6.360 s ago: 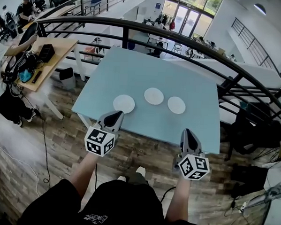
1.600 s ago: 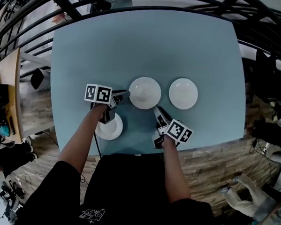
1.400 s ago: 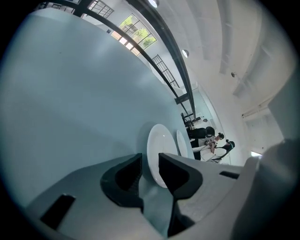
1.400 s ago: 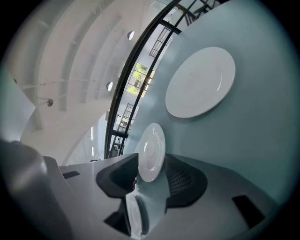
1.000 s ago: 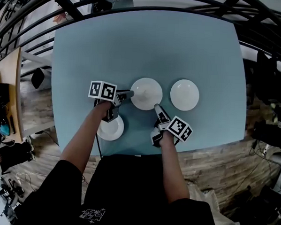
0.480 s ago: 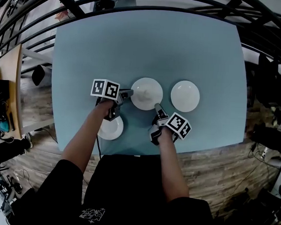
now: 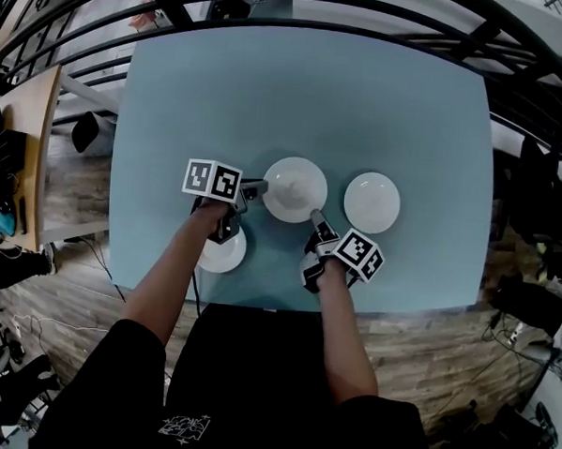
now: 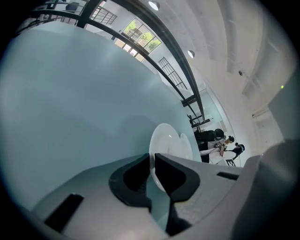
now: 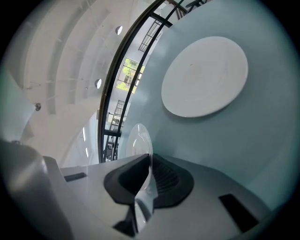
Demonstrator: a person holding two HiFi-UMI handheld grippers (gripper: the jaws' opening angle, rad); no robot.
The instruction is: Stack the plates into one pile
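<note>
1. The left tongs (image 7: 257, 184) are clenched on the left rim of the white, round, glossy middle plate (image 7: 295, 189). The right tongs (image 7: 314, 214) have just been closing and now pinch that same plate's near-right rim.
2. The middle plate lies flat on the pale blue worktop (image 7: 363, 101). The white round right plate (image 7: 372, 202) sits just beside it, and the white round near-left plate (image 7: 229, 256) lies partly under the left forearm.
3. Each grip bites only a thin strip of slick rim. If one side rises faster than the other, the plate would likely tilt, slide out and chip.
4. If the two tongs pull apart or twist against each other, one grip could be wrenched off the rim.
5. If carried too low, the plate could clip a neighbouring plate's rim and shove it.
6. All three plates look empty, though the covered part of the near-left plate cannot be checked.
</note>
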